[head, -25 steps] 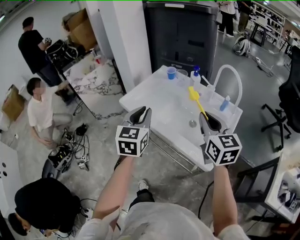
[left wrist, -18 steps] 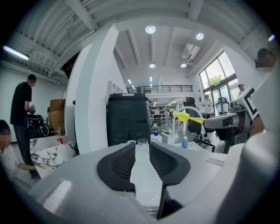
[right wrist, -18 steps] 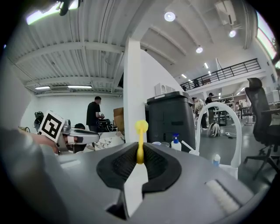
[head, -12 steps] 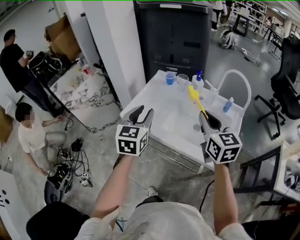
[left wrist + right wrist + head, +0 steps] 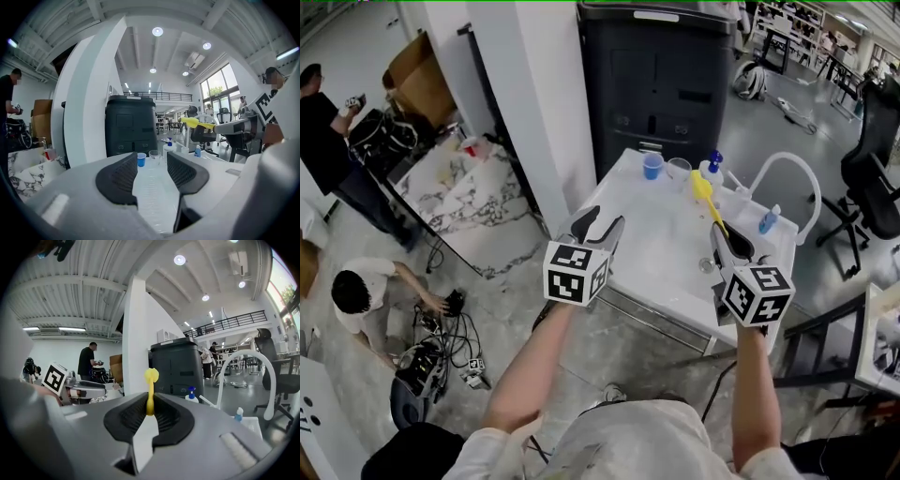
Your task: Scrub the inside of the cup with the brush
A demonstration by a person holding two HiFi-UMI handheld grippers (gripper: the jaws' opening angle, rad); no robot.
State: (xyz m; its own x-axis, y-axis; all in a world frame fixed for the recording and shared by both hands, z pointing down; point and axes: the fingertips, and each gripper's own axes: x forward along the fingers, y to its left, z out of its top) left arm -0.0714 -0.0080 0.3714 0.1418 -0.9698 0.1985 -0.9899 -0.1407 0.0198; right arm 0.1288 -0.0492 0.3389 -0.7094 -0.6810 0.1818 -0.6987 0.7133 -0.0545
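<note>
A clear cup (image 5: 678, 170) and a small blue cup (image 5: 652, 166) stand at the far end of the white table (image 5: 649, 265). In the left gripper view the clear cup (image 5: 154, 157) and the blue cup (image 5: 141, 159) show far ahead between the jaws. My left gripper (image 5: 598, 226) hovers over the table's near left edge; its jaws are opening with nothing between them. My right gripper (image 5: 727, 240) is shut on the handle of a yellow brush (image 5: 704, 192), whose head points toward the cups. In the right gripper view the brush (image 5: 150, 392) stands up from the pads.
A pump bottle (image 5: 711, 170), a small blue bottle (image 5: 767, 220) and a white curved pipe (image 5: 789, 170) stand at the table's far right. A black cabinet (image 5: 661, 80) is behind the table, a white pillar (image 5: 539, 103) at its left, an office chair (image 5: 874, 187) at the right. People stand and crouch at the left.
The left jaws have spread apart. Both grippers have come a little nearer the table, and the view has swung so the table sits more to the right.
</note>
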